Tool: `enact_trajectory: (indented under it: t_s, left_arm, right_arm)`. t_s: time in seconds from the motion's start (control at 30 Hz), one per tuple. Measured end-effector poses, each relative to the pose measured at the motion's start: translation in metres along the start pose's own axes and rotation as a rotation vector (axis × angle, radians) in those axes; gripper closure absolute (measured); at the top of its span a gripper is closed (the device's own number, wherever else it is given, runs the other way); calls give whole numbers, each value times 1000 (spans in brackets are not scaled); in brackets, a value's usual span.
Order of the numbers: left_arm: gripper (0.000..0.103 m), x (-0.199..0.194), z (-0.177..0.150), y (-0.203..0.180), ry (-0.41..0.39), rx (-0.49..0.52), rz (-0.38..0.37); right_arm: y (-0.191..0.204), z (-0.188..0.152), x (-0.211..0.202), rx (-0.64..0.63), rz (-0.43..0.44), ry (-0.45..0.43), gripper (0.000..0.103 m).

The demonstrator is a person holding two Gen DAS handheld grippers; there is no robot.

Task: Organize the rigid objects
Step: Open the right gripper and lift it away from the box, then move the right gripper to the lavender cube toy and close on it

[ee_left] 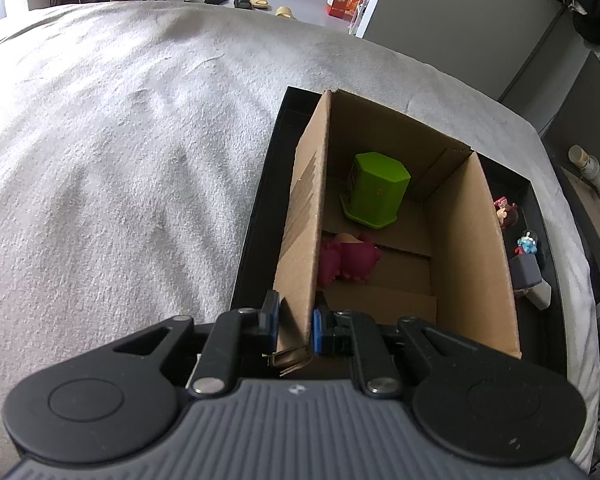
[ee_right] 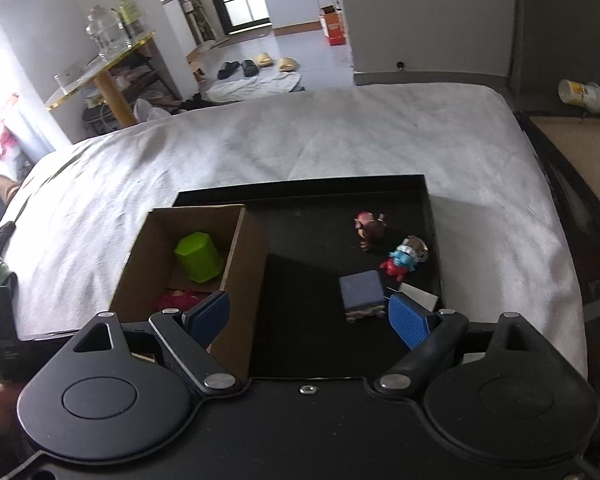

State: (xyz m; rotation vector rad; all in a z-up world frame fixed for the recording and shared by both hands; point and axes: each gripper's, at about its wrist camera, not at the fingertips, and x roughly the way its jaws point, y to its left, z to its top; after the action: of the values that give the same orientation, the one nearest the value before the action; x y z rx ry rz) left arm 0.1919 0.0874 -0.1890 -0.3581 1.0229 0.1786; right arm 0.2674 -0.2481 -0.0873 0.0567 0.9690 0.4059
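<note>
A: Cardboard box sits in the black tray on the bed; the left gripper has its jaws clamped on the box's near wall. A tug could tip it and spill the green block.

B: Right gripper, jaws apart, hovers near the blue-grey cube; it could bump the figurines. No writing can be read.

An open cardboard box on the black tray holds a green container, figurines beside it.
</note>
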Motion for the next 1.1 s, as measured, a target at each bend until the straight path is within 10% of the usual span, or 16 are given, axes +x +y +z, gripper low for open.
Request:
enact_trajectory:
  t_s: [1.1]
  left_arm:
    - [89, 8, 4, -10, 35, -6, 94]
  right_arm:
    - [-71, -25, 84, 53, 45, -23, 20]
